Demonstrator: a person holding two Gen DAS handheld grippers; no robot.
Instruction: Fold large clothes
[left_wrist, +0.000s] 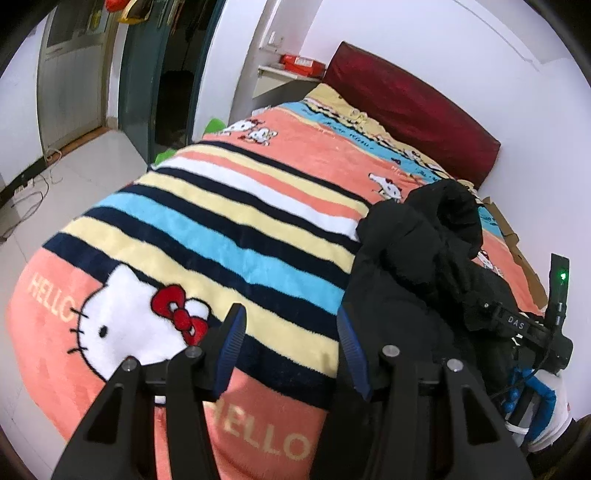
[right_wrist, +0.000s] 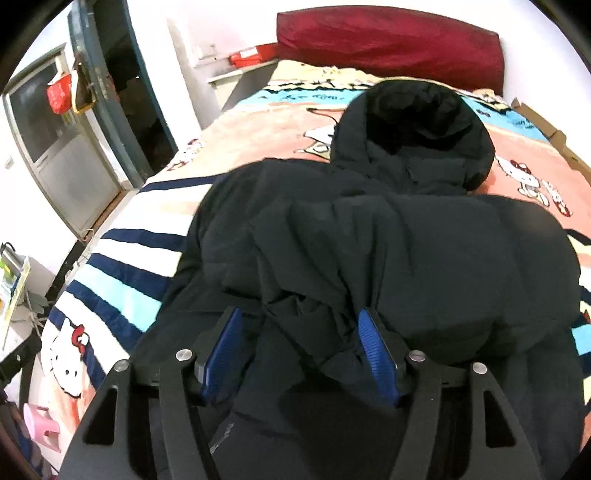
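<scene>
Our right gripper (right_wrist: 299, 350) stands apart above the coat (right_wrist: 369, 240), bunched cloth between its fingers, ungripped; the left gripper (left_wrist: 291, 350) gapes empty just left of it. Puffy folds may spring open.

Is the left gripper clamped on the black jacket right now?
No, the left gripper stands open over the striped blanket, with the black jacket beside it, not between its pads.
</scene>
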